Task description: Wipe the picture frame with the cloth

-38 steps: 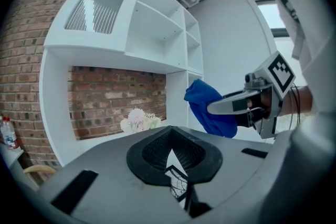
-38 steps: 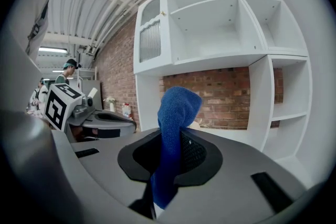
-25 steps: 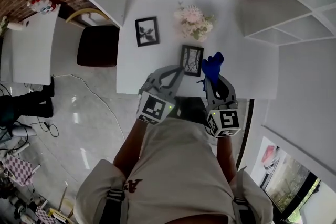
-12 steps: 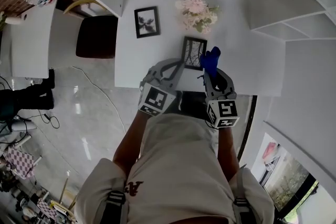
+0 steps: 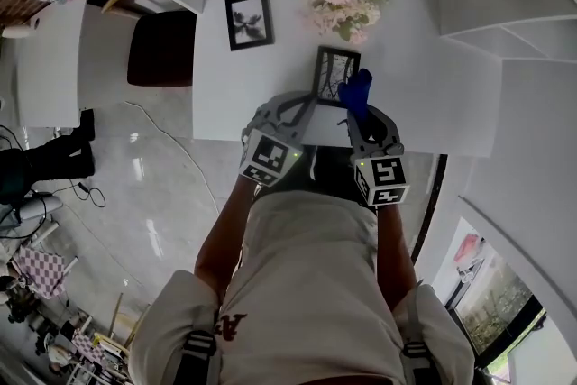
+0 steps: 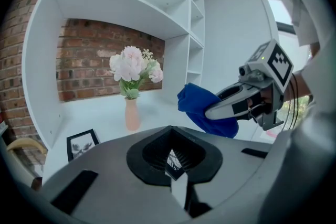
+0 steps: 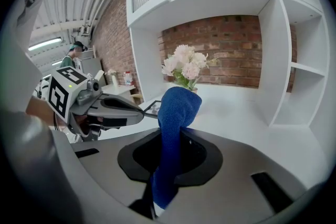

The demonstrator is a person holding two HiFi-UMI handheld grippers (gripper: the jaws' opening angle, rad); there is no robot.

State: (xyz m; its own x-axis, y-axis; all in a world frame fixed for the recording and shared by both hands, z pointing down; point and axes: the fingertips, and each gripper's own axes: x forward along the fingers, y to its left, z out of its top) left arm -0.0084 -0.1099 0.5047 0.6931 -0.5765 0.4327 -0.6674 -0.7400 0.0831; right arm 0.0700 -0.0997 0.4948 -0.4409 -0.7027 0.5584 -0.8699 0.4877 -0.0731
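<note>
Shows a small picture frame (image 5: 337,73) over the near part of a white desk (image 5: 424,104), pinched at its near edge by the left gripper (image 5: 313,104), with the jaws closed down to the frame's thickness. Presents a narrow black moulding in portrait format around a pale print of dark bare twigs. Appears edge-on in the left gripper view, as a thin sliver deep in the jaw throat. Shows a royal-blue cloth (image 5: 358,89) clamped in the right gripper (image 5: 357,114), jaws tight on its lower folds and the free end standing up as a rounded bunch. Places that bunch at the frame's right edge in the head view; cannot confirm contact. Includes, farther back on the desk, a second black-framed print (image 5: 248,20) to the left and a bouquet of pale pink flowers (image 5: 340,3) in a pink vase (image 6: 132,114). Includes a dark chair (image 5: 162,50) beside the desk's left end.
</note>
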